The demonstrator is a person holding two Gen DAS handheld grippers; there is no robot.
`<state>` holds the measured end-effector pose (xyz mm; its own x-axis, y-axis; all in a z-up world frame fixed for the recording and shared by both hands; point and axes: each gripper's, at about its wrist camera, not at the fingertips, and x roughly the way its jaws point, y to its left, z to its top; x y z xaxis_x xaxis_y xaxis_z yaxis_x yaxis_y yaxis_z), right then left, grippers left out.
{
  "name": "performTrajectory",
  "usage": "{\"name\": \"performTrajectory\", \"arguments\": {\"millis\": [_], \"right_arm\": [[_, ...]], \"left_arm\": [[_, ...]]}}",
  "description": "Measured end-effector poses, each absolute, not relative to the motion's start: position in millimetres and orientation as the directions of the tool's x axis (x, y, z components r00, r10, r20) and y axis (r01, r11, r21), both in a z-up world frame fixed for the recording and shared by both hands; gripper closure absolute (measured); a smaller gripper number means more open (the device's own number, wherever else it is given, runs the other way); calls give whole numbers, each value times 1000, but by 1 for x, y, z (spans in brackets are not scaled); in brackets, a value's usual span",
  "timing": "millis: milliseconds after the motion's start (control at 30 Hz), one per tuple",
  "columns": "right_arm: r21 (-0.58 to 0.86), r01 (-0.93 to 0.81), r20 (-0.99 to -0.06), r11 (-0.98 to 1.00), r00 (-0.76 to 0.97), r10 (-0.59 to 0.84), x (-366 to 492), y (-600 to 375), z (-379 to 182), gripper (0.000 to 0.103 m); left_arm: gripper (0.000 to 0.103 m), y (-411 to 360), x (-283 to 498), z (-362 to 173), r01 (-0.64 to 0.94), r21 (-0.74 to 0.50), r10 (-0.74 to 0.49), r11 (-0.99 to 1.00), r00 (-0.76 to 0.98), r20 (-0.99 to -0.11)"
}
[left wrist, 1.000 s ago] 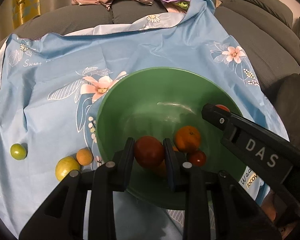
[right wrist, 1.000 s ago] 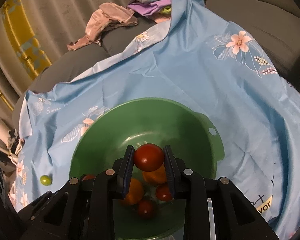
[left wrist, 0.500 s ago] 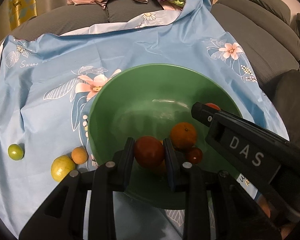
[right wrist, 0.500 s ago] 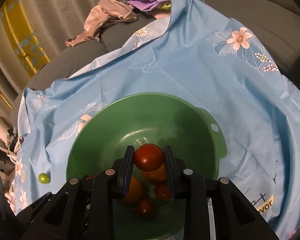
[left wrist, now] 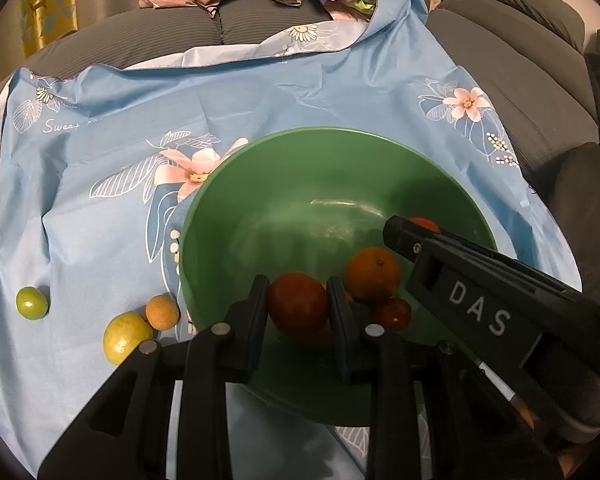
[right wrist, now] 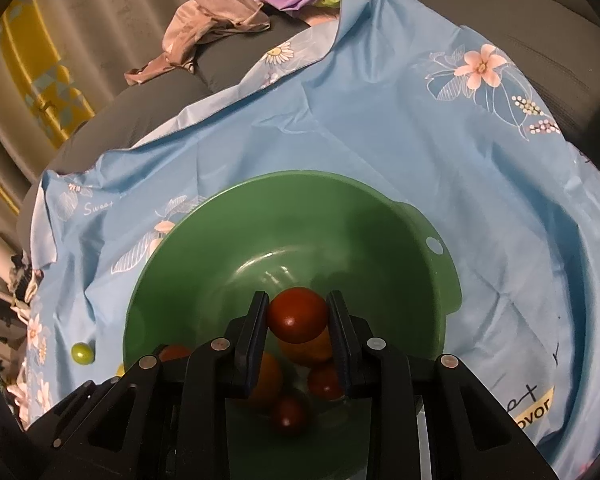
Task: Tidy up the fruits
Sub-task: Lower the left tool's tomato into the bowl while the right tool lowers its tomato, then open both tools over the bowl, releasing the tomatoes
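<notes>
Fruits are mostly gathered in the round green plastic bowl (left wrist: 260, 208) on the blue floral sheet (left wrist: 100, 140). Over the last second, each hand-held gripper, left (left wrist: 299, 306) and right (right wrist: 298, 314), stays clamped on a dark red tomato above it, barely shifting, release pending.

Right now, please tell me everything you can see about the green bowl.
The green bowl is wide, round and deep, of glossy, plastic-looking material, with a flat rim tab pierced by a small hole. It sits upright on the blue floral cloth. Inside lie an orange and smaller red fruits. The left gripper and right gripper each hold a red fruit above its inside. A small orange fruit lies just outside its wall.
</notes>
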<state>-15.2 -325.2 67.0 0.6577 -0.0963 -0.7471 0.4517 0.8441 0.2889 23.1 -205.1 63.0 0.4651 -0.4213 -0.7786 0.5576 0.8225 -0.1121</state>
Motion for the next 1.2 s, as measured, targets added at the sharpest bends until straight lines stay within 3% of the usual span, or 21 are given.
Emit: {"name": "performTrajectory", "arguments": {"millis": [233, 300, 367, 433, 567, 833, 1100, 1200], "right_arm": [[285, 460, -748, 841, 655, -105, -15, -325, 67, 72], [285, 445, -736, 849, 669, -104, -16, -323, 70, 72], [283, 432, -717, 856, 688, -110, -18, -320, 74, 56], [287, 424, -697, 859, 707, -116, -21, -318, 78, 47], [313, 407, -666, 858, 738, -107, -25, -315, 86, 47], [362, 361, -618, 859, 783, -69, -31, -308, 96, 47], [446, 150, -565, 883, 811, 148, -21, -271, 103, 47], [401, 80, -586, 913, 788, 188, -10, -239, 102, 47]], "left_arm": [[72, -205, 22, 64, 564, -110, -420, 818, 457, -784], [58, -198, 21, 70, 573, -147, -452, 806, 435, -779], [44, -187, 20, 81, 564, -164, -470, 809, 455, -756], [40, -175, 18, 92, 544, -153, -462, 825, 494, -737], [32, -140, 18, 109, 490, -165, -451, 856, 551, -703], [30, -44, 42, 118, 237, -237, -335, 942, 647, -685], [32, 15, 70, 95, 15, -188, -148, 982, 680, -718], [32, 23, 86, 76, -4, -232, -178, 973, 628, -758]]}}
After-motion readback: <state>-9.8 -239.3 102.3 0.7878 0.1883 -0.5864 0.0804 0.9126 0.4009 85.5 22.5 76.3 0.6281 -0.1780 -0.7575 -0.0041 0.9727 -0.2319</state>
